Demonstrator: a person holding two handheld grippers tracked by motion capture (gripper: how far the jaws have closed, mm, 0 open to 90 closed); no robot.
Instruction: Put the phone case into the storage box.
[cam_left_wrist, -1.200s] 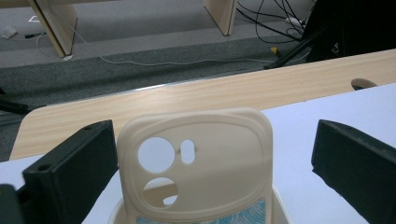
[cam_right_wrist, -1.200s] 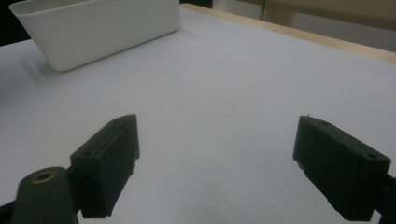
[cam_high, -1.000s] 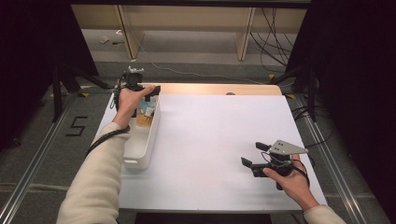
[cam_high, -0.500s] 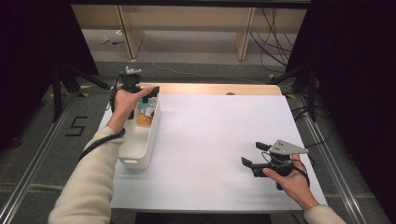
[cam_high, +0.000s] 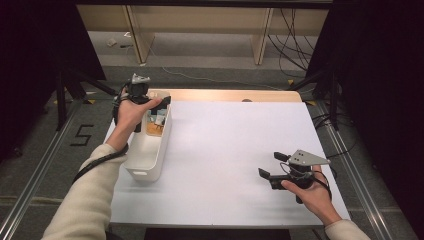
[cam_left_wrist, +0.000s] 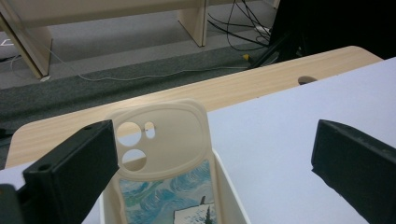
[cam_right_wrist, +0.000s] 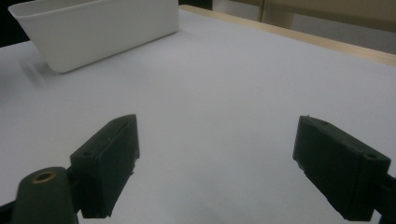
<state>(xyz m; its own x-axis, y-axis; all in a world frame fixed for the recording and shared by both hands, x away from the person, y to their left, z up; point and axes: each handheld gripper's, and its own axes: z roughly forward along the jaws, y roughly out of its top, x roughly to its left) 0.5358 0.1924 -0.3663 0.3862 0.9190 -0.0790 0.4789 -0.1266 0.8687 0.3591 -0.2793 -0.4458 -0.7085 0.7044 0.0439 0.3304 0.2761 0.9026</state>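
- My left hand-held gripper (cam_left_wrist: 210, 163) hung released over the phone case (cam_left_wrist: 163, 158) standing in the white bin (cam_high: 150, 150).
- My right hand-held gripper (cam_right_wrist: 215, 163) hovered released above the tabletop (cam_high: 230, 145).

One readable sign: a floor marking.
A dark figure "5" (cam_high: 81, 136) stands on the grey floor (cam_high: 45, 150) to the left of the table (cam_high: 240, 150), seen in the high view. The phone case (cam_left_wrist: 161, 163) in the white bin (cam_high: 150, 150) carries a painted picture of blue swirls and a dark tree, with no lettering that can be made out. Nothing else bears legible text, brand or number.
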